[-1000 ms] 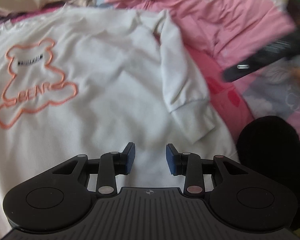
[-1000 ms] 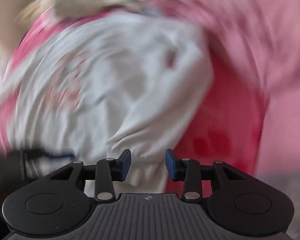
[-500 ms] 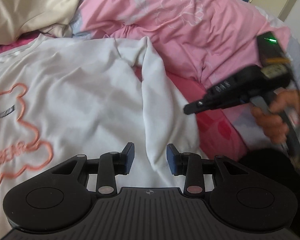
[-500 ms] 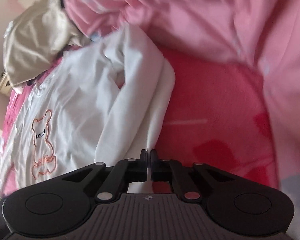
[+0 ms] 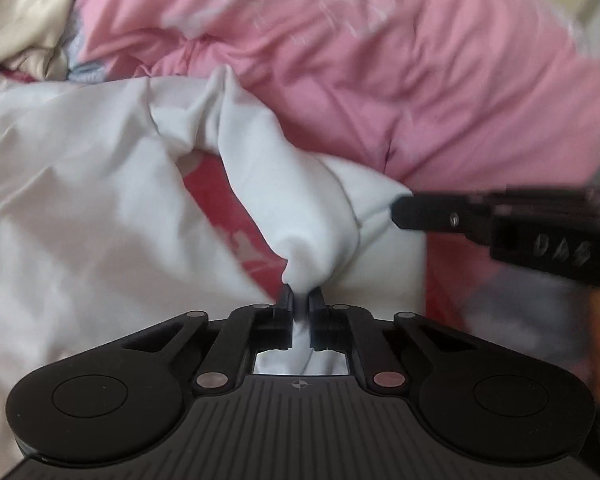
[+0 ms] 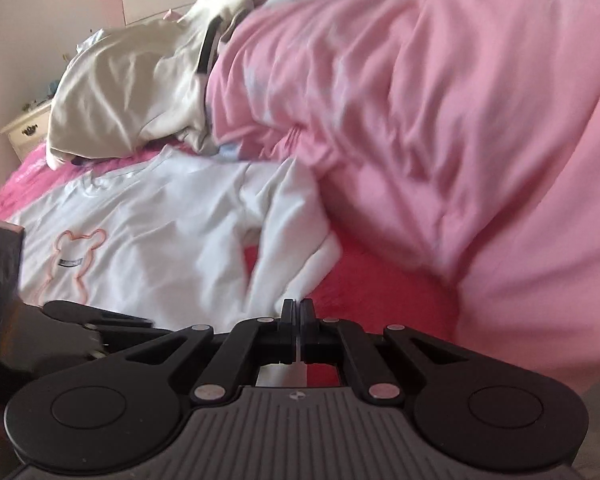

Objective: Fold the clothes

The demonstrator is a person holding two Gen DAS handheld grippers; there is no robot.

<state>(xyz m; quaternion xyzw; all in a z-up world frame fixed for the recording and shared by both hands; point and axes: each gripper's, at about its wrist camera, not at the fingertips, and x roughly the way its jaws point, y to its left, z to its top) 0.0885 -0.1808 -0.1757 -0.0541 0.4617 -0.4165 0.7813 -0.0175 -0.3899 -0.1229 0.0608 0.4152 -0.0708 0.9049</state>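
Left wrist: sleeve (image 5: 300,200) end hidden between tool (image 5: 300,304) fingers

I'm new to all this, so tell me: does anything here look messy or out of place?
Only the white sweatshirt's sleeve: it is bunched and lifted off the bed, pinched by both the left gripper and the right gripper. Nothing looks torn or spilled.

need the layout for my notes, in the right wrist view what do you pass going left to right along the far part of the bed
White nightstand → beige garment → pink duvet.
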